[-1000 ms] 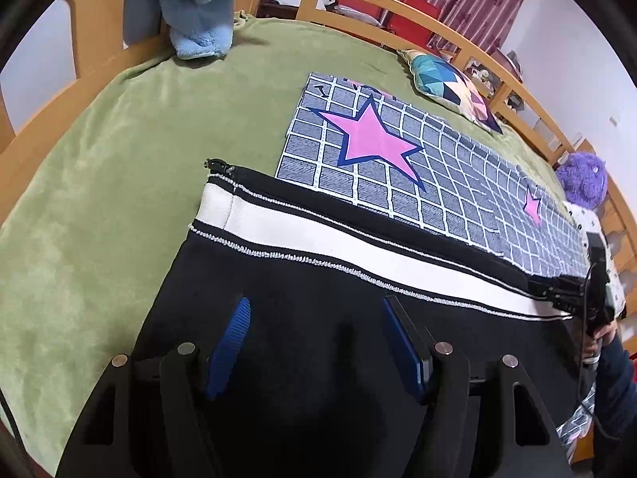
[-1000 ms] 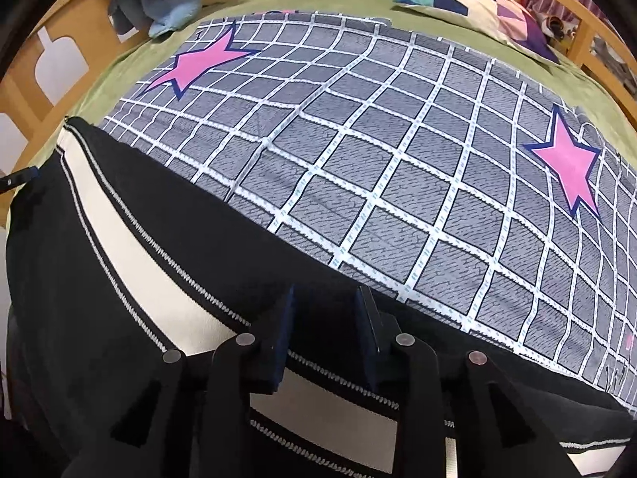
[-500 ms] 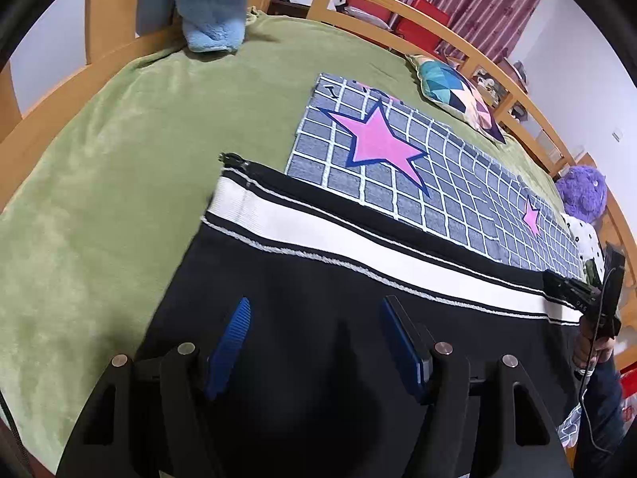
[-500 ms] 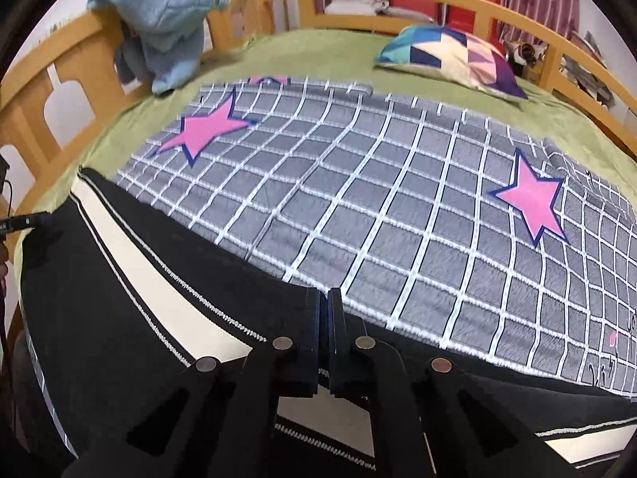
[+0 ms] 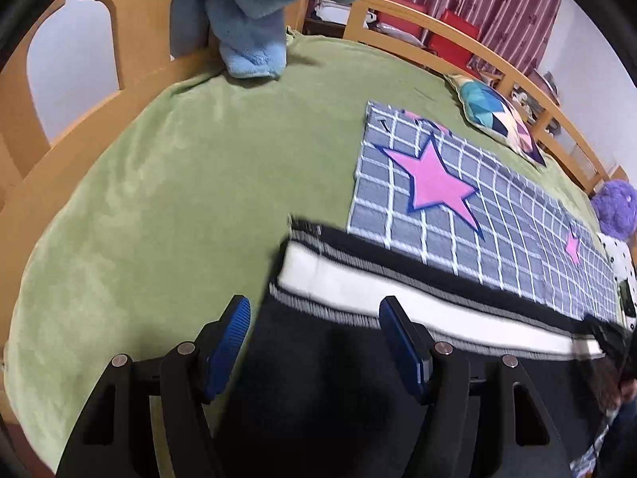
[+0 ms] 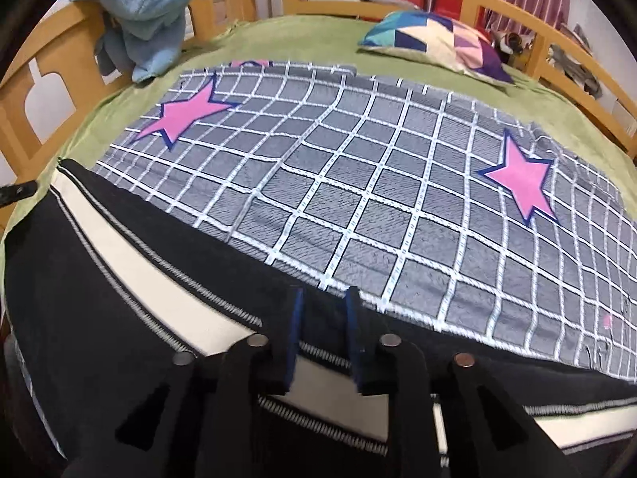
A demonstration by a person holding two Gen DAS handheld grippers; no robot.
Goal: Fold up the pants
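Black pants [image 5: 358,378] with a white side stripe [image 5: 358,279] lie flat along the near edge of the bed, and their far edge overlaps a grey checked blanket [image 5: 477,219]. My left gripper [image 5: 316,318] is open above the pants' end. Its left pad [image 5: 231,338] is over the green cover and its right pad [image 5: 402,342] is over black cloth. My right gripper [image 6: 323,318] hovers over the pants [image 6: 99,279] near the stripe. Its jaws are opening, with a narrow gap. Black cloth shows below the gap and the pads press on nothing.
The green bed cover [image 5: 179,199] spreads to the left. A blue plush toy [image 5: 254,20] leans on the wooden bed rail [image 5: 458,40]. A patterned pillow [image 6: 438,40] lies at the back. A purple plush [image 5: 615,207] sits far right. The checked blanket [image 6: 358,183] has pink stars.
My left gripper has slid left, so its left finger now stands past the pants' end over the green cover. My right gripper closed fully, then parted again to a narrow gap.
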